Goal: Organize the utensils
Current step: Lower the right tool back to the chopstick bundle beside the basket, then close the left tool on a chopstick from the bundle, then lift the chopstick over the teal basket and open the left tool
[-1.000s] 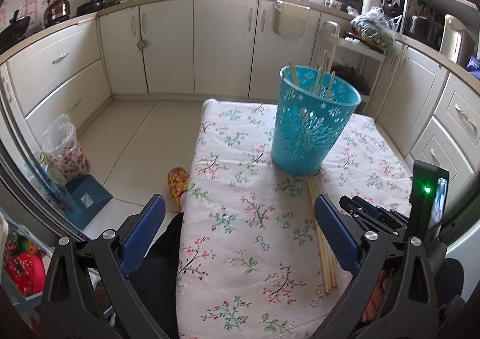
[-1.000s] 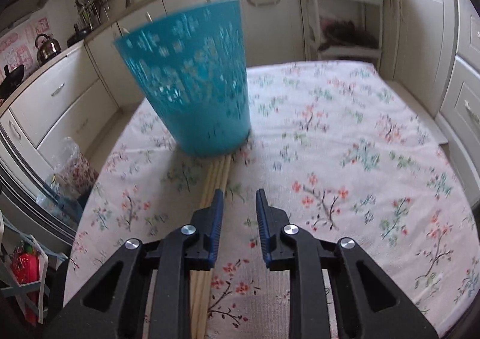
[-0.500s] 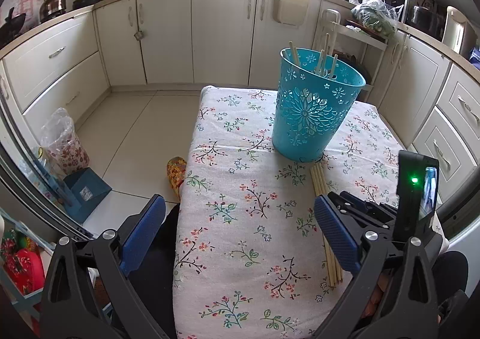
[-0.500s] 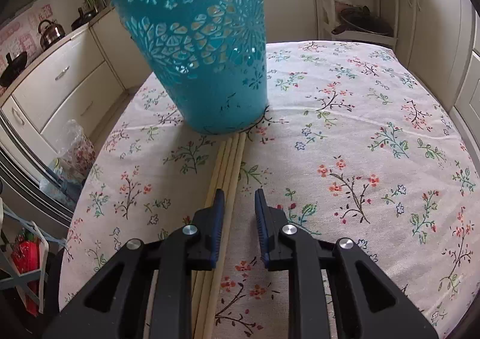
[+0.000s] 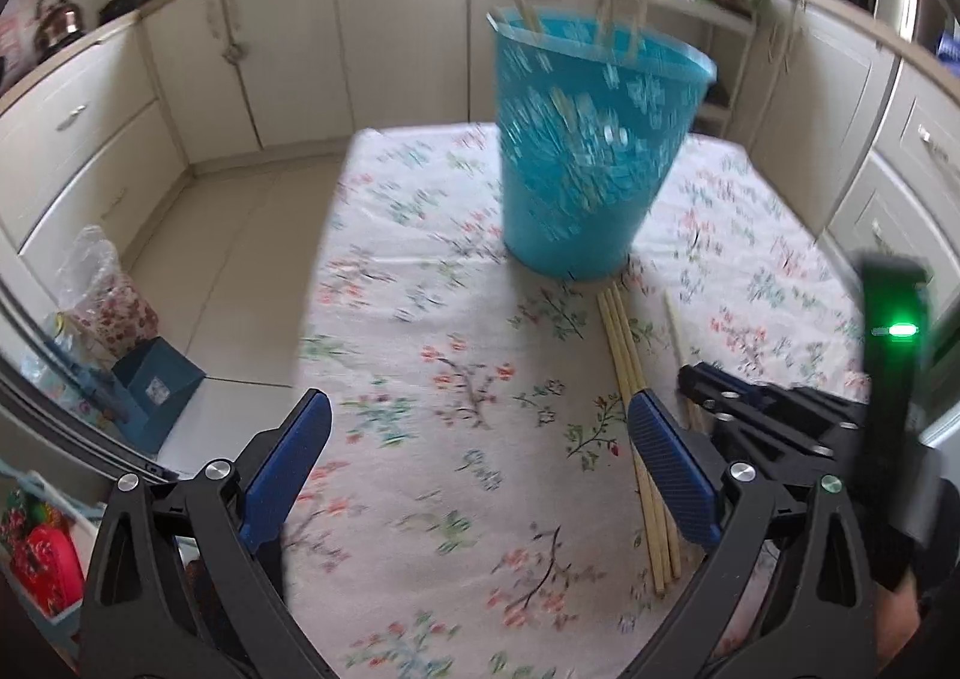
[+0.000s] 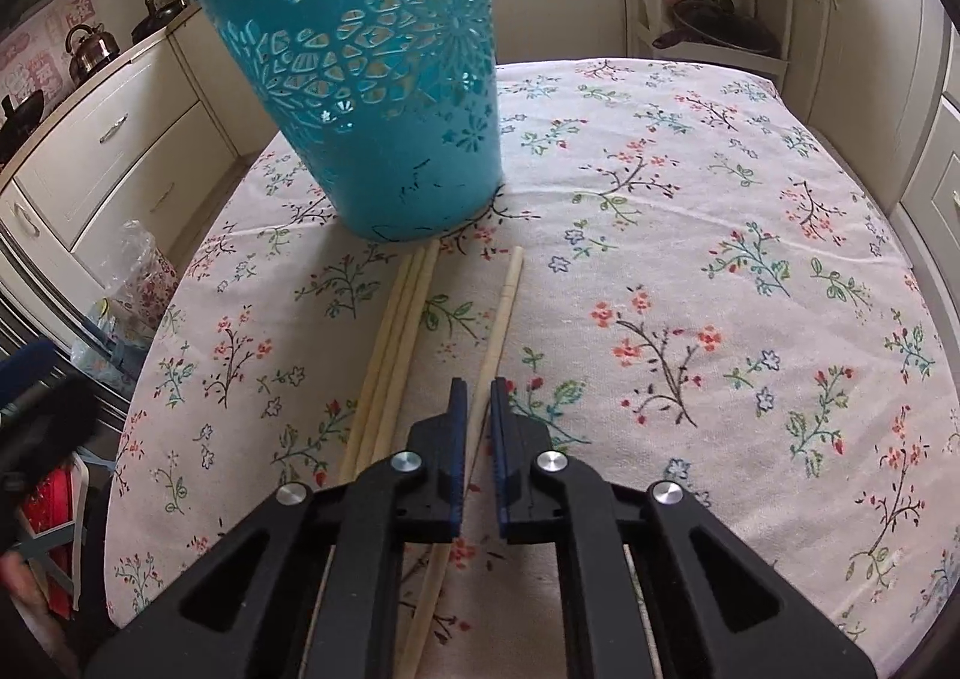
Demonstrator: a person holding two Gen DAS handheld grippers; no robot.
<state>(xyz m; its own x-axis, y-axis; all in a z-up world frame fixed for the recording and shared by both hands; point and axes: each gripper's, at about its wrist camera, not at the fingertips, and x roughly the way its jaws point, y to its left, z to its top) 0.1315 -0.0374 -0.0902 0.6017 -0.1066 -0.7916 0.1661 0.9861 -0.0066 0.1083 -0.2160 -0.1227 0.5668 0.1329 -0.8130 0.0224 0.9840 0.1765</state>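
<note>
Jaws: our right gripper (image 6: 477,400) has just been closing and is now clamped on a single pale wooden chopstick (image 6: 503,313), which runs between the blue pads and out ahead toward the bucket; our left gripper (image 5: 480,445) stands wide open with nothing between its blue pads, hovering over the cloth

The gripped chopstick lies apart from the rest, angled slightly to the right, its far tip stopping just short of the teal perforated plastic bucket (image 6: 384,96). A bundle of three more pale wooden chopsticks (image 6: 393,343) lies side by side on the surface just to its left, far ends touching or nearly touching the bucket base

The bucket stands upright on the white floral tablecloth (image 6: 690,259) that covers the surface. In the left wrist view, blurred, we see several chopstick ends (image 5: 606,21) sticking up past the bucket rim, so some are already inside

From the left wrist view the right gripper's black body (image 5: 774,409) sits low at the right edge, beside the bundle, with a green indicator light (image 5: 898,329) lit above it

Cream kitchen cabinets (image 6: 114,138) ring the surface
</note>
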